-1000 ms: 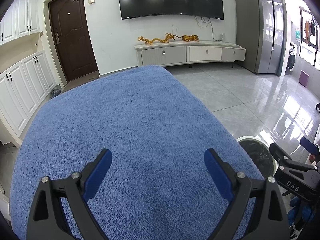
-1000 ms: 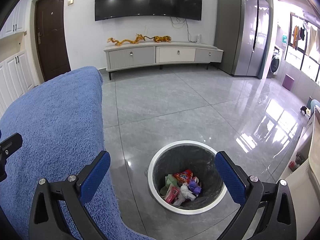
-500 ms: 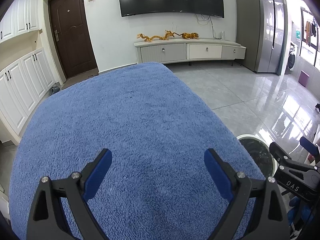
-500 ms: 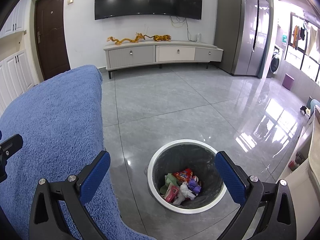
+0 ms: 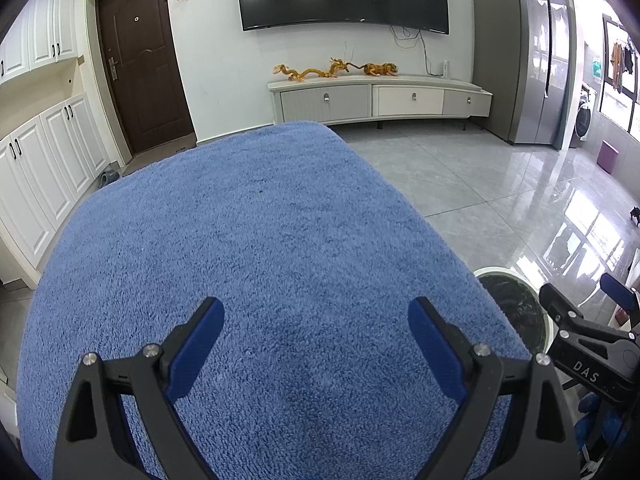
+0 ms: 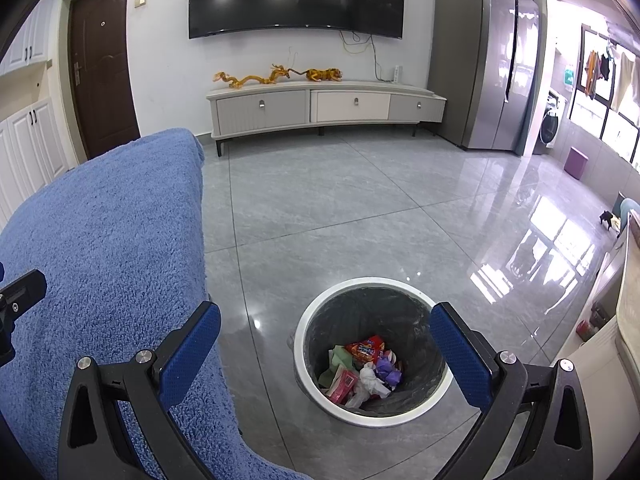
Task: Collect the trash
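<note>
A round bin with a white rim [image 6: 308,328] and a dark liner stands on the floor beside the table. Inside lies a pile of trash [image 6: 362,370]: a red wrapper, pink, green, white and purple scraps. My right gripper [image 6: 324,348] is open and empty, held above the bin. My left gripper [image 5: 316,344] is open and empty above the blue towel [image 5: 240,248] that covers the table. The bin's rim [image 5: 496,270] shows at the right of the left wrist view, with the right gripper's body [image 5: 580,344] over it. I see no trash on the towel.
The towel-covered table [image 6: 100,240] fills the left of the right wrist view. Grey tiled floor [image 6: 340,208] lies beyond the bin. A TV cabinet [image 6: 324,108], a fridge [image 6: 480,60] and a brown door [image 5: 140,60] stand along the far wall. White cupboards [image 5: 40,168] stand left.
Both views have shifted only slightly, with the left gripper a little higher over the towel. Both grippers stay open and empty. The trash in the bin has not moved.
</note>
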Tool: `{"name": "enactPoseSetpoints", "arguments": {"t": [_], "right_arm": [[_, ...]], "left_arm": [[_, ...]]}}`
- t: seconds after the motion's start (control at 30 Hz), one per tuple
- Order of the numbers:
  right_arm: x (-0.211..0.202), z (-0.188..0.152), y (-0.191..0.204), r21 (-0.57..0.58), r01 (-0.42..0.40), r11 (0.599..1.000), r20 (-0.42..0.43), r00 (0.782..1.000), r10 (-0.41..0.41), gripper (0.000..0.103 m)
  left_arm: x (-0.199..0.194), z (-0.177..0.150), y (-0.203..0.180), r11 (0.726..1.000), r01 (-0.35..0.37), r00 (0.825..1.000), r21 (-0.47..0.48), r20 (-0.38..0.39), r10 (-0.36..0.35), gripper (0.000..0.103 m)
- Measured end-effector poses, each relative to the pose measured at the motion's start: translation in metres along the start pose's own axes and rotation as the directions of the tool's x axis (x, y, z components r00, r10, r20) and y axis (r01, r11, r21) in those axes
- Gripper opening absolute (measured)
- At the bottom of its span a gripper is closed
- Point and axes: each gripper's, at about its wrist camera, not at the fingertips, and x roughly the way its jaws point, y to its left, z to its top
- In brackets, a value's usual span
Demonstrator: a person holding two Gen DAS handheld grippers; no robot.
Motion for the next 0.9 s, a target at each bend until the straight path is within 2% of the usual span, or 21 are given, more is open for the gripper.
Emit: {"name": "enactPoseSetpoints", "arguments": {"t": [0.9], "right_arm": [[-0.0008, 0.0004, -0.0008, -0.003, 0.001, 1.0, -0.002, 1.0, -0.001, 0.102]], "left_arm": [[0.0042, -0.0065, 0.0033, 1.0, 0.001, 1.0, -0.007, -0.013, -0.002, 0.094]]}}
